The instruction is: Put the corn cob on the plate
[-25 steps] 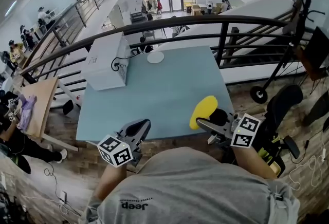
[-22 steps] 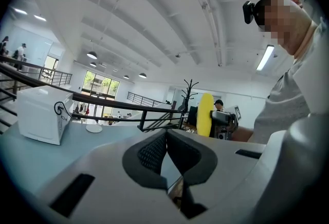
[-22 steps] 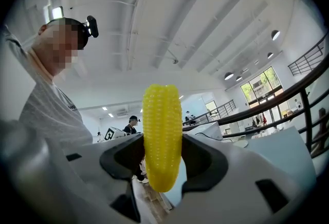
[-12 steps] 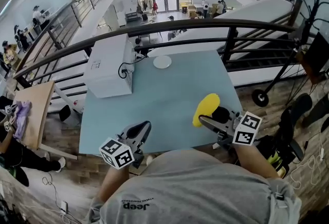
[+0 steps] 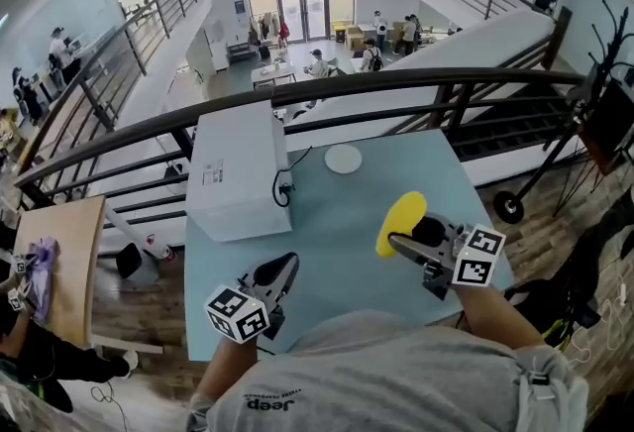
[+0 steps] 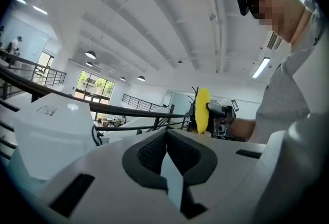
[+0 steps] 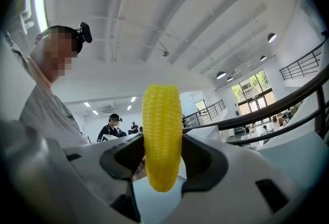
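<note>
One corn cob (image 7: 162, 135) is seen, and it is clamped across its middle between the jaws of the right tool (image 5: 403, 238). The jaws stand fairly wide, pressed on the cob's two flanks. The cob is held upright, its ends standing out above and below the jaws, over the near right part of the bench (image 5: 327, 222) and not touching it. The cob is judged to be light and stiff, so a firm squeeze can be borne without crushing. Its rows of kernels give the pads a ridged surface, so slipping is thought unlikely. The round body is expected to roll once it is laid down. The middle is judged the best place for a hold, since the weight is balanced there and both ends are left free.

One plate (image 5: 344, 160) is counted, small, white and bare, near the far edge of the bench and well apart from the cob. One white box (image 5: 238, 172) lies just to the plate's left, with a dark cable at its side.

Two tools are counted. The left tool (image 5: 280, 271) is held over the near edge of the bench with its jaws closed together, and nothing is seen between them.
</note>
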A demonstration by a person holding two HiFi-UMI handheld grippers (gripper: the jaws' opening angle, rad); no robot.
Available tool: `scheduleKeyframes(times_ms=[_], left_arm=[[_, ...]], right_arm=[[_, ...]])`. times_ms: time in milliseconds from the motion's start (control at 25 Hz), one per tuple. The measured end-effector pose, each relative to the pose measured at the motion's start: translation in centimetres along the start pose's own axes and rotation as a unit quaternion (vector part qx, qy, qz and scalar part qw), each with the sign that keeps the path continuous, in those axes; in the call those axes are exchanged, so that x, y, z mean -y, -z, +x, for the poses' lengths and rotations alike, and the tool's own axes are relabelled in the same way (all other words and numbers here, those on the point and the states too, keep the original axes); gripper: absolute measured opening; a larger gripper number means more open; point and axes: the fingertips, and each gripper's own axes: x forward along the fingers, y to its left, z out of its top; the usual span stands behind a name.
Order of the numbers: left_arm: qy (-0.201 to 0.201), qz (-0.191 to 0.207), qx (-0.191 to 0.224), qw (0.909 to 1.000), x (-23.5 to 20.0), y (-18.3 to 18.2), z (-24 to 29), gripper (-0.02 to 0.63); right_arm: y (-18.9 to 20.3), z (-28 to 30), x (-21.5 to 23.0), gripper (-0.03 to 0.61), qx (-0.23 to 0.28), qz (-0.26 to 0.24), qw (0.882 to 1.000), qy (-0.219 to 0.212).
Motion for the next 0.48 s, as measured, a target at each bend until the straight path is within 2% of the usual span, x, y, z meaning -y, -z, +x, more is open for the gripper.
scheduleKeyframes(times_ms=[240,400,480], left_arm=[[0.001,-0.025,-0.008,0.9997,-6.2,0.8,1.3,0.019],[-0.009,-0.03,-0.006,0.9995,-8.0,1.6,4.7,0.018],[-0.023,-0.027,-0.001,0.9994,-8.1,1.9,6.9,0.02]], right_arm=[[0.0,5.2,3.7,0.233,-0.026,0.017,1.0,0.005],[0.2,6.0,8.0,0.233,-0.034,0.033,0.999,-0.013],[0.4,5.8,10.8,0.233,-0.04,0.044,0.998,-0.036]])
